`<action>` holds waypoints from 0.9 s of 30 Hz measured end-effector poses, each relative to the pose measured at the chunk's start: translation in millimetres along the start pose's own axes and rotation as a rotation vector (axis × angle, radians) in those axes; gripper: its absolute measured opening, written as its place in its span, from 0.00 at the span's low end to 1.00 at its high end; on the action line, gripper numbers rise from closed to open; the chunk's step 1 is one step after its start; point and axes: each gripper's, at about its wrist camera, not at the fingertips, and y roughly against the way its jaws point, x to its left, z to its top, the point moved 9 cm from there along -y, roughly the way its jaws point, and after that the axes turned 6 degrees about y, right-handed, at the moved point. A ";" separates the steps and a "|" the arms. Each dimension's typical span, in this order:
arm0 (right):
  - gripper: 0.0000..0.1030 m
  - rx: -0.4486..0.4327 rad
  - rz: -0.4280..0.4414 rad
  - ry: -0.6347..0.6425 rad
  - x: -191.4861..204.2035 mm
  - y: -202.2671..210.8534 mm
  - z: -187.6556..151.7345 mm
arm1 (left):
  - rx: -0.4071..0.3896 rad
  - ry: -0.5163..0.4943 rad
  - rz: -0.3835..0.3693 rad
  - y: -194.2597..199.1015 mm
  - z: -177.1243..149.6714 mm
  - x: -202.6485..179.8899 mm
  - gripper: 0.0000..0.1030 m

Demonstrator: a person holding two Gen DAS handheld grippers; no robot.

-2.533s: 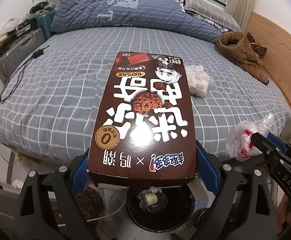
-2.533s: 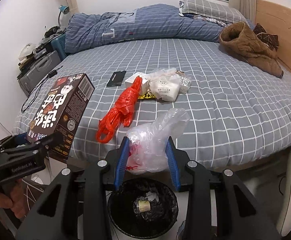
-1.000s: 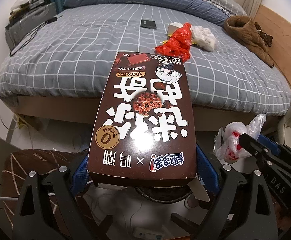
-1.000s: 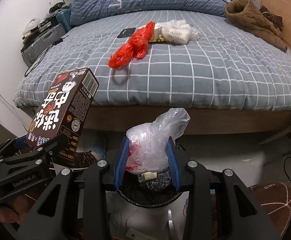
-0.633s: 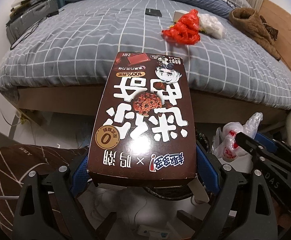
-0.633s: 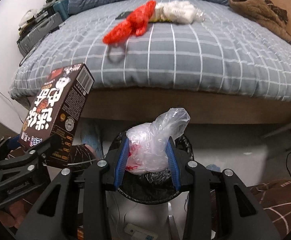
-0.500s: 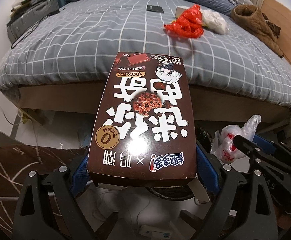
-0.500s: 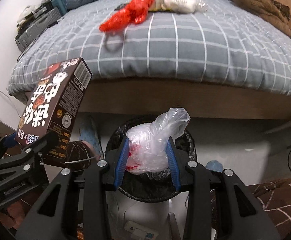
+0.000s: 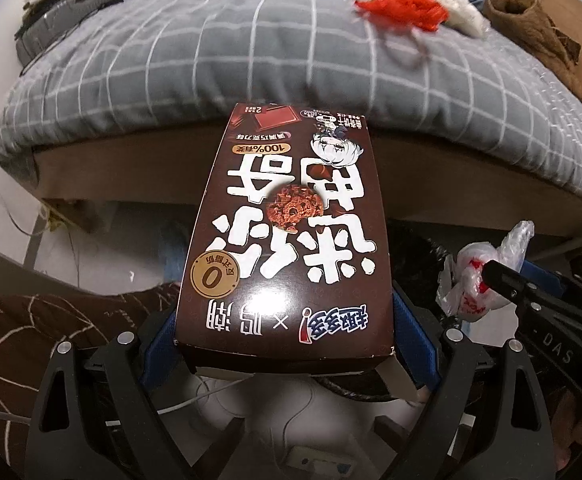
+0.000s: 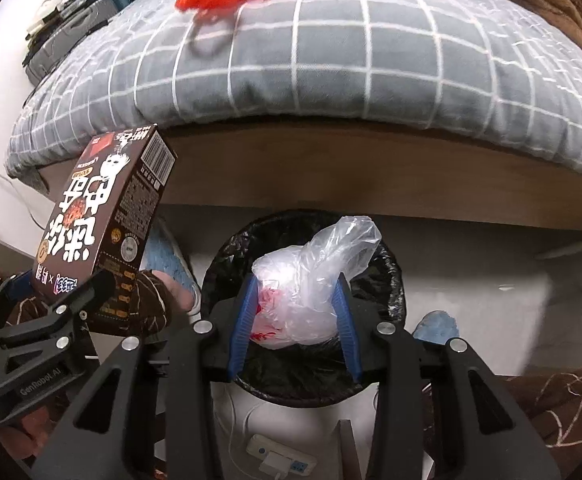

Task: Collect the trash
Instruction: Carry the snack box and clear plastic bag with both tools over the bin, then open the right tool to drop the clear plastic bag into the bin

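Observation:
My left gripper is shut on a brown chocolate snack box, held flat; the box also shows at the left of the right wrist view. My right gripper is shut on a crumpled clear plastic bag with red print, held right over the round bin with a black liner. The bag shows in the left wrist view to the right of the box. The box hides most of the bin in that view.
The bed with a grey checked cover rises just behind the bin. On it lie a red plastic bag, a white wrapper bundle and a brown garment. A power strip and cables lie on the floor.
Both grippers have dropped lower and closer to the bin. The plastic bag now hangs right over the bin's mouth, and the box is lower beside it.

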 end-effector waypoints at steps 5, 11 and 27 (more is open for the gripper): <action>0.36 0.031 0.008 0.004 5.9 -19.1 0.3 | 0.030 0.008 0.007 -15.0 -7.6 9.1 0.86; 0.43 0.028 0.013 0.014 10.6 -27.6 5.1 | 0.028 0.004 0.002 -18.3 -7.2 11.0 0.86; 0.92 -0.079 -0.105 -0.063 -52.2 20.1 10.5 | 0.057 -0.073 -0.089 -21.7 -11.0 -17.9 0.86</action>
